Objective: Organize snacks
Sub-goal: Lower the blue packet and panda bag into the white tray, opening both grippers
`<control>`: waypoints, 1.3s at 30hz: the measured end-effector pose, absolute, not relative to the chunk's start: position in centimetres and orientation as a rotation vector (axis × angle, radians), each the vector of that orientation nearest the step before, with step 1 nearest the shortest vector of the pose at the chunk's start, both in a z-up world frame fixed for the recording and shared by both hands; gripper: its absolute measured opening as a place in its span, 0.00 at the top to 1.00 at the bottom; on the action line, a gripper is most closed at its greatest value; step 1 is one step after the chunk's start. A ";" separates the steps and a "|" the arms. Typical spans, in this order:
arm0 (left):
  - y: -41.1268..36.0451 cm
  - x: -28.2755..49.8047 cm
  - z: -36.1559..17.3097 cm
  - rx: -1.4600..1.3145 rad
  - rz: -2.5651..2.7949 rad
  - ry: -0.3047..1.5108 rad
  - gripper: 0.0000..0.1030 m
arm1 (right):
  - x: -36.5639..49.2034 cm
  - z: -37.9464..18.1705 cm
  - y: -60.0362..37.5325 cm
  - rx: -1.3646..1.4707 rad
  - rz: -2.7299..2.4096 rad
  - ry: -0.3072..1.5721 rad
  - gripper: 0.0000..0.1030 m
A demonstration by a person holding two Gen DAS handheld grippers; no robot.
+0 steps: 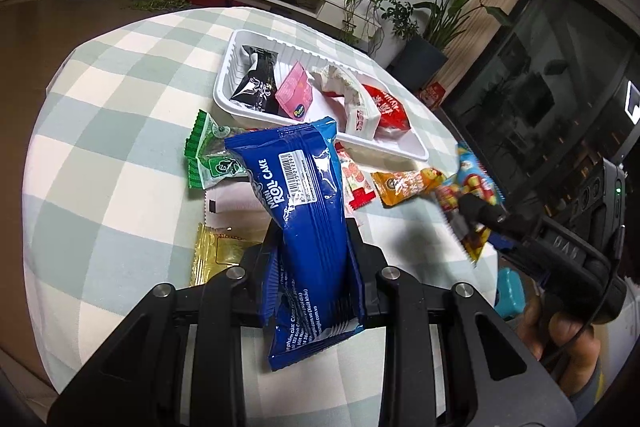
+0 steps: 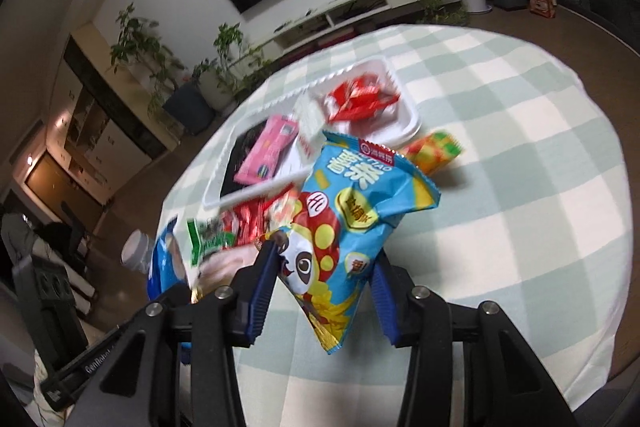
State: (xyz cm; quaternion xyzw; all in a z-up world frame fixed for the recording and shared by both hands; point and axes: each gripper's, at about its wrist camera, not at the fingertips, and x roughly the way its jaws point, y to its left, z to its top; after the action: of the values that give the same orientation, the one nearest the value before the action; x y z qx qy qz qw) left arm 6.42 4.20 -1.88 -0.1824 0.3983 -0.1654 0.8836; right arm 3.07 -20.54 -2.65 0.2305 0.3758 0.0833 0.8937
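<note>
My left gripper (image 1: 314,239) is shut on a blue mini roll cake pack (image 1: 308,211) and holds it above the checked table. My right gripper (image 2: 326,255) is shut on a light blue chip bag (image 2: 352,223) with a panda on it; that bag also shows at the right of the left wrist view (image 1: 470,195). A white tray (image 1: 256,41) at the back holds a black packet (image 1: 256,75), a pink box (image 1: 294,91), a white packet (image 1: 352,95) and a red packet (image 1: 390,109).
Loose snacks lie in front of the tray: a green packet (image 1: 210,151), a yellow packet (image 1: 218,251), an orange packet (image 1: 404,185) and a red-and-white one (image 1: 356,183). The round table's edge (image 1: 48,83) curves at the left. Potted plants and a TV stand are behind.
</note>
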 end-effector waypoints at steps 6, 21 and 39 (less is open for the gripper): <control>4.9 8.0 0.9 -0.388 -0.353 0.794 0.74 | 3.4 0.0 -25.0 0.548 0.111 0.699 0.54; 0.2 24.2 6.8 -0.128 -0.358 0.760 0.74 | 13.8 10.1 -26.0 0.407 0.146 0.499 0.54; 0.0 28.7 -1.1 -0.053 -0.326 0.878 0.74 | 22.5 -0.7 -14.4 0.108 0.332 0.838 0.54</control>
State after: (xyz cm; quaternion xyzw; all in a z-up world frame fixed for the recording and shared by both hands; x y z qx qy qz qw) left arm 28.67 0.03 -1.07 -0.0254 0.4231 -0.1569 0.8920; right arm 22.54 -14.43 -0.67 0.0522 0.4048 0.1606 0.8987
